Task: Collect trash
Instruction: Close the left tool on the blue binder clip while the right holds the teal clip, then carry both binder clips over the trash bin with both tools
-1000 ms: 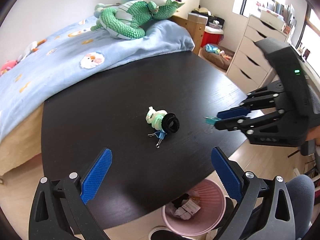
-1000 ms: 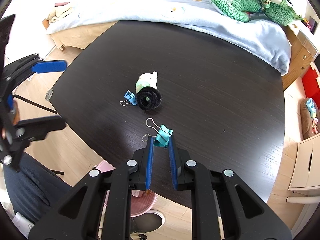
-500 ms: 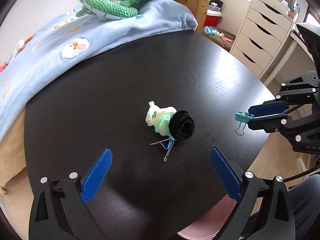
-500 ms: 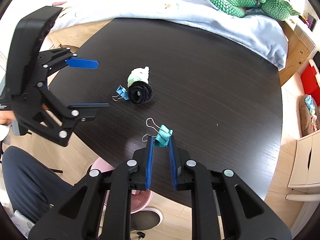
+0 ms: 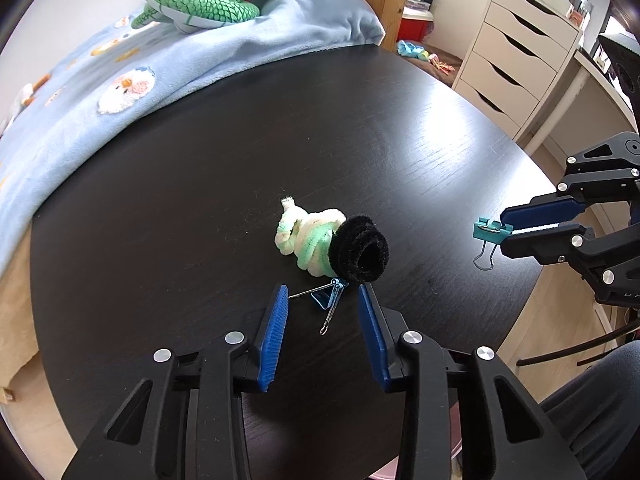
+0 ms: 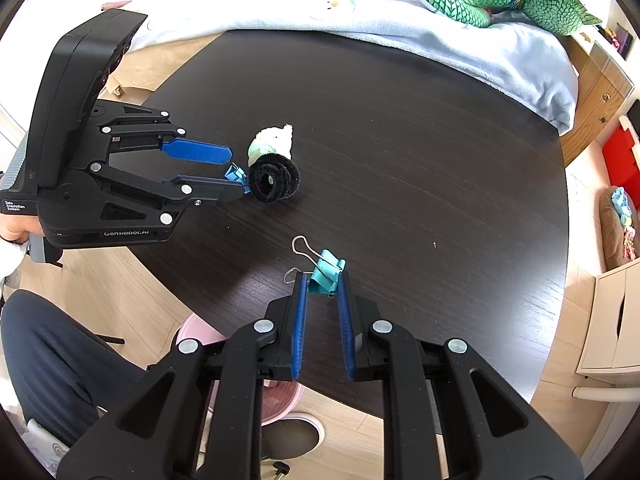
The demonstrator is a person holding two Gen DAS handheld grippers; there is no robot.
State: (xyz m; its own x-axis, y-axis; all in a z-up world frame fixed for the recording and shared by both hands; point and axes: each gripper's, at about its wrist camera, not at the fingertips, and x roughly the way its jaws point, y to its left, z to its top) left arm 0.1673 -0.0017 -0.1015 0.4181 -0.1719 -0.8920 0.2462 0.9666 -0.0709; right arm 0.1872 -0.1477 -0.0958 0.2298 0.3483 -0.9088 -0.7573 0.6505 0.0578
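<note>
A small blue binder clip lies on the dark round table, just in front of a black fuzzy coil joined to a twisted white-and-green fuzzy piece. My left gripper is low over the table with the blue clip between its closing jaws; the pads are still apart from it. From the right wrist, the left gripper straddles the blue clip beside the coil. My right gripper is shut on a teal binder clip held above the table's near edge.
A pink waste bin stands on the wooden floor under the table's near edge, next to a person's dark trouser leg. A bed with a light blue blanket and a green plush borders the far side. White drawers stand at right.
My left gripper has come down and forward onto the blue clip, and its jaws have narrowed from wide apart to closely flanking it. The right gripper has kept still with the teal clip.
</note>
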